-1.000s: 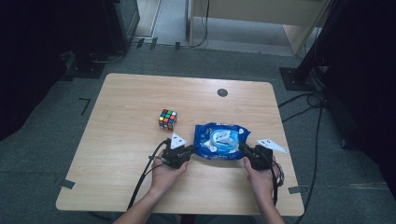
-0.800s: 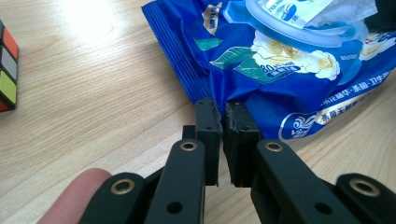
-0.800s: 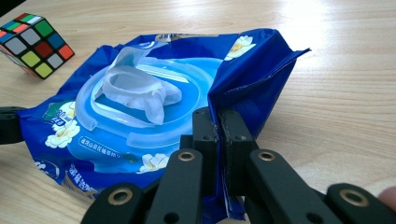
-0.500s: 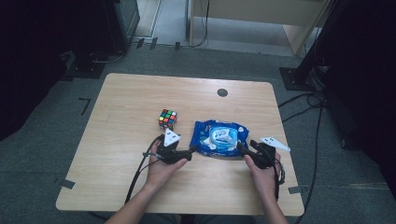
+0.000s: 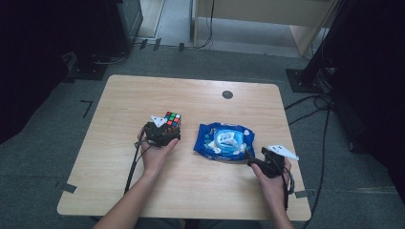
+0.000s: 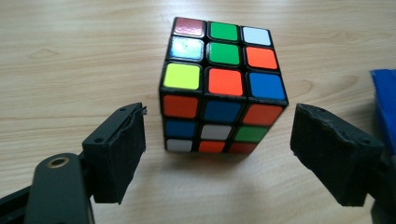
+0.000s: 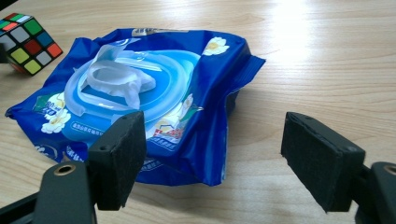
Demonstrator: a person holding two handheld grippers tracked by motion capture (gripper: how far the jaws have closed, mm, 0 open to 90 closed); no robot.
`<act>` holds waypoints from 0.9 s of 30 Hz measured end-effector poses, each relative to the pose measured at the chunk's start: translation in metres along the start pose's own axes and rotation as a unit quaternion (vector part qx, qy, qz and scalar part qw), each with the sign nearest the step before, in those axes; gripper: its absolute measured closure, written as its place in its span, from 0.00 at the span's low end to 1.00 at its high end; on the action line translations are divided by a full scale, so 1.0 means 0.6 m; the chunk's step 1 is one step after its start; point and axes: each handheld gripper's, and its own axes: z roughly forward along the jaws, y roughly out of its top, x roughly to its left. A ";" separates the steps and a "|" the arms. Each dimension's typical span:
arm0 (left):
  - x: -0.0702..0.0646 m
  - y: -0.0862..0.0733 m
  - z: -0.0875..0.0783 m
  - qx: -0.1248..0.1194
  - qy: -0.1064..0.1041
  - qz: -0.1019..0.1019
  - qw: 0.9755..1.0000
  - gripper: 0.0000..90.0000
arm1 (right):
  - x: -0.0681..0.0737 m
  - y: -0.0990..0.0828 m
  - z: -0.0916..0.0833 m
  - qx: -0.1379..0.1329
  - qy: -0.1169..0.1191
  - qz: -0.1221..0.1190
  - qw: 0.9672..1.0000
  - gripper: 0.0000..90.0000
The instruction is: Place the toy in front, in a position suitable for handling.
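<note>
rubik's cube (image 6: pixel 223 88) sits on the surface (image 5: pixel 191 191) left of the blue wipes pack (image 5: pixel 224 141), just beyond the left gripper (image 6: pixel 219 154), whose jaws have just been opening, likely to straddle it. right gripper (image 7: pixel 212 158), jaws spread, nothing between them, near the pack's right end.

The high view is dim and soft, its corners falling into near black around the lit table (image 5: pixel 143 95). Both gripper views are brighter and sharper, with white glare on the wood at the top and soft shadows under the cube (image 6: pixel 219 88) and the wipes pack (image 7: pixel 154 93).
</note>
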 end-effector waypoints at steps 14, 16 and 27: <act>-0.009 0.019 0.024 0.011 0.028 0.017 0.999 0.38 | 0.004 -0.003 -0.005 0.000 -0.006 -0.012 1.000 0.19; -0.009 0.017 0.006 0.006 0.022 0.026 0.999 0.38 | 0.006 -0.003 -0.009 -0.001 -0.006 -0.013 1.000 0.18; 0.022 -0.082 -0.133 -0.003 0.003 0.032 0.999 0.38 | 0.017 -0.004 -0.013 -0.003 -0.003 -0.025 1.000 0.18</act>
